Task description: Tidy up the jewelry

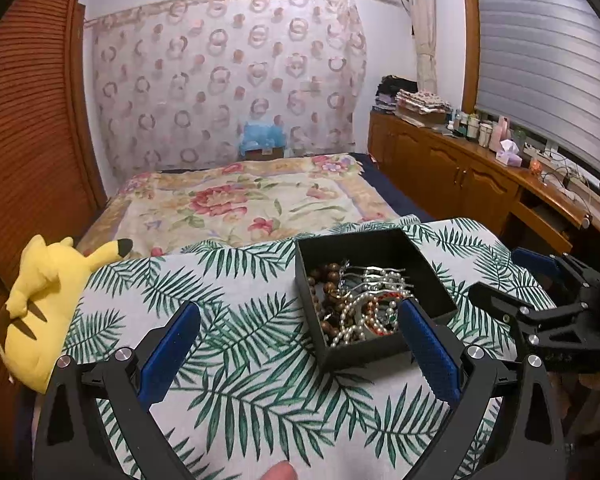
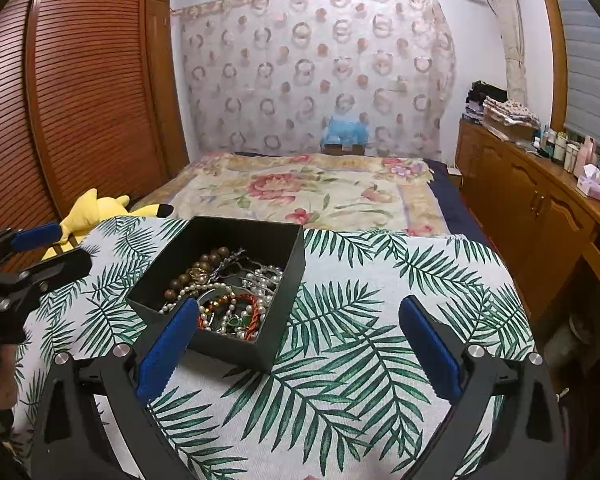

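Note:
A black open box (image 1: 384,248) sits on a leaf-print cloth (image 1: 236,368). It holds a tangle of jewelry (image 1: 360,304): brown wooden beads, pearl strands, silver pieces, a red-orange bracelet. In the right wrist view the box (image 2: 288,280) is left of centre, with the jewelry (image 2: 224,296) inside. My left gripper (image 1: 300,316) is open and empty, its right finger (image 1: 424,344) in front of the box's near right corner. My right gripper (image 2: 300,312) is open and empty, its left finger (image 2: 168,348) in front of the box's near edge.
A yellow plush toy (image 1: 48,292) lies at the cloth's left edge. A floral bedspread (image 1: 240,200) lies beyond. A wooden cabinet (image 1: 460,168) with bottles and folded cloths runs along the right. A wooden louvred door (image 2: 80,80) stands at the left.

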Motion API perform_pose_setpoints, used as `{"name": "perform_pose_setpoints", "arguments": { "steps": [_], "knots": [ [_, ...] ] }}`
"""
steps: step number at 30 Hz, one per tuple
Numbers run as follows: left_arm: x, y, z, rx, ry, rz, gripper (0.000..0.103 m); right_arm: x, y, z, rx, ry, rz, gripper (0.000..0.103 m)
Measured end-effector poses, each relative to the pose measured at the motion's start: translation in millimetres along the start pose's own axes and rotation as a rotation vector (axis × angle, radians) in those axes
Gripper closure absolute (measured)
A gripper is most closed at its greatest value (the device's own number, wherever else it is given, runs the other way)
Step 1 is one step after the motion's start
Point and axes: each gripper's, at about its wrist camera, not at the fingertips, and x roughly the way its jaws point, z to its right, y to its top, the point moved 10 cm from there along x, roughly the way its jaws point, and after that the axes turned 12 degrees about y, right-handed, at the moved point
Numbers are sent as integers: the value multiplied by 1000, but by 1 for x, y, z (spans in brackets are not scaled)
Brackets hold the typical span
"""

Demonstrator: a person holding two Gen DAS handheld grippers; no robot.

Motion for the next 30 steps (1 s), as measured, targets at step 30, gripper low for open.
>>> {"name": "perform_pose_setpoints", "arguments": {
  "steps": [30],
  "knots": [
    [-67, -24, -32, -56, 31, 42, 8, -95, -4, -37, 3, -7, 167, 2]
  ]
}}
